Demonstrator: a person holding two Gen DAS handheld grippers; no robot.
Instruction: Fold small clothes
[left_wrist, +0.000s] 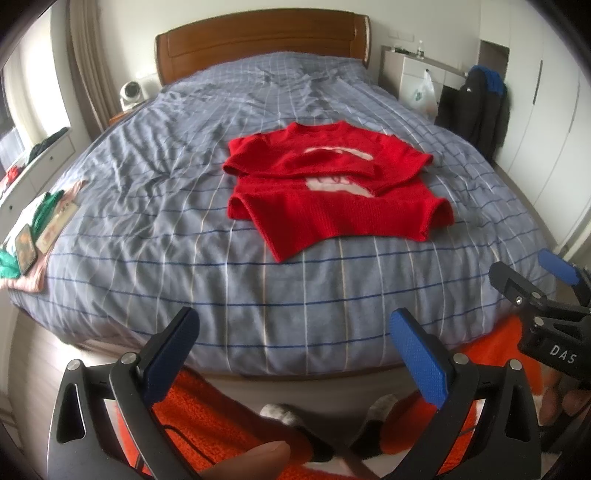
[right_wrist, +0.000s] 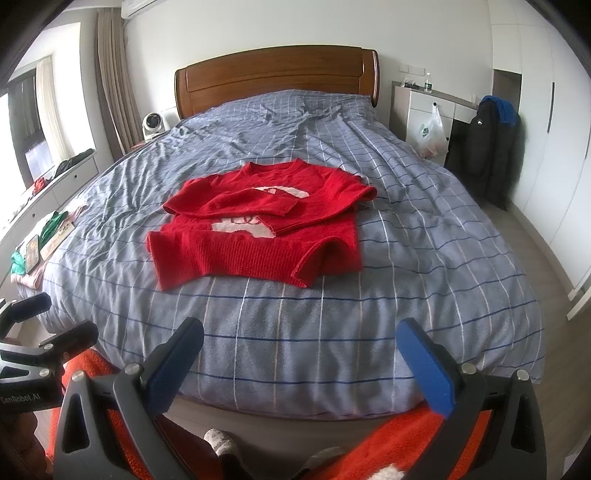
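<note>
The left gripper (left_wrist: 293, 360) fills the bottom of its own view with its blue-padded fingers spread wide apart and nothing between them, held off the foot of the bed (left_wrist: 258, 295). The right gripper (right_wrist: 303, 363) sits the same way at the bottom of the right wrist view, fingers apart and empty; it also shows at the right edge of the left wrist view, beside the left one. Below both, at the lower edge of the frames, an orange rug (left_wrist: 207, 417) covers the floor, with a person's socked feet (left_wrist: 280, 413) on it.

In the middle of both frames a red sweater (left_wrist: 332, 195) lies on the blue checked bedcover, well apart from either gripper. Both sleeves are folded across the chest, partly covering a white motif, and the hem points toward the cameras. At the left edge of the bed a phone (left_wrist: 26, 249) rests on a small pile of green and pink clothes (left_wrist: 44, 210). The wooden headboard (left_wrist: 262, 37) stands at the top centre, a white plastic bag (left_wrist: 423, 92) and dark jackets (left_wrist: 484, 107) at the upper right.
</note>
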